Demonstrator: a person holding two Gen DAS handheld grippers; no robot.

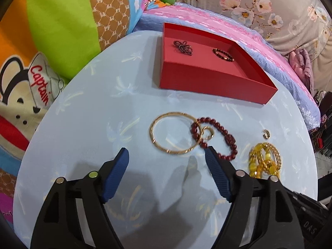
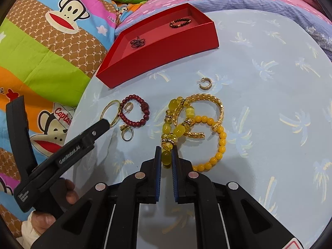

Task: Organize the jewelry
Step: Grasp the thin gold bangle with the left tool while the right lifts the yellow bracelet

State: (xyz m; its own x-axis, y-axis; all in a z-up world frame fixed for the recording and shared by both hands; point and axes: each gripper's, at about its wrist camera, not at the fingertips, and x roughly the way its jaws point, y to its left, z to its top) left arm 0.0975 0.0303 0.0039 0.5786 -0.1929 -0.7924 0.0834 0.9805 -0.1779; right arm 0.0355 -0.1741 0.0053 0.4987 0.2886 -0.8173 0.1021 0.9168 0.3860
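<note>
A red box (image 1: 199, 76) (image 2: 166, 49) at the table's far side holds a dark beaded flower piece (image 1: 183, 47) (image 2: 137, 41) and a dark bead bracelet (image 1: 223, 54) (image 2: 180, 22). In front lie a gold bangle (image 1: 164, 143) (image 2: 111, 112), a red bead bracelet (image 1: 215, 139) (image 2: 134, 112), small gold hoop earrings (image 1: 266, 134) (image 2: 205, 84), a ring (image 2: 126, 133) and yellow bracelets (image 1: 264, 159) (image 2: 207, 137). My left gripper (image 1: 167, 152) is open just short of the bangle. My right gripper (image 2: 166, 152) is shut on a yellow bead (image 2: 166, 156) of the translucent yellow bracelet.
The round table has a light blue cloth (image 1: 93, 124) (image 2: 269, 83). Colourful cartoon bedding (image 1: 41, 41) (image 2: 41, 51) lies left, a pink and blue blanket (image 1: 228, 20) behind.
</note>
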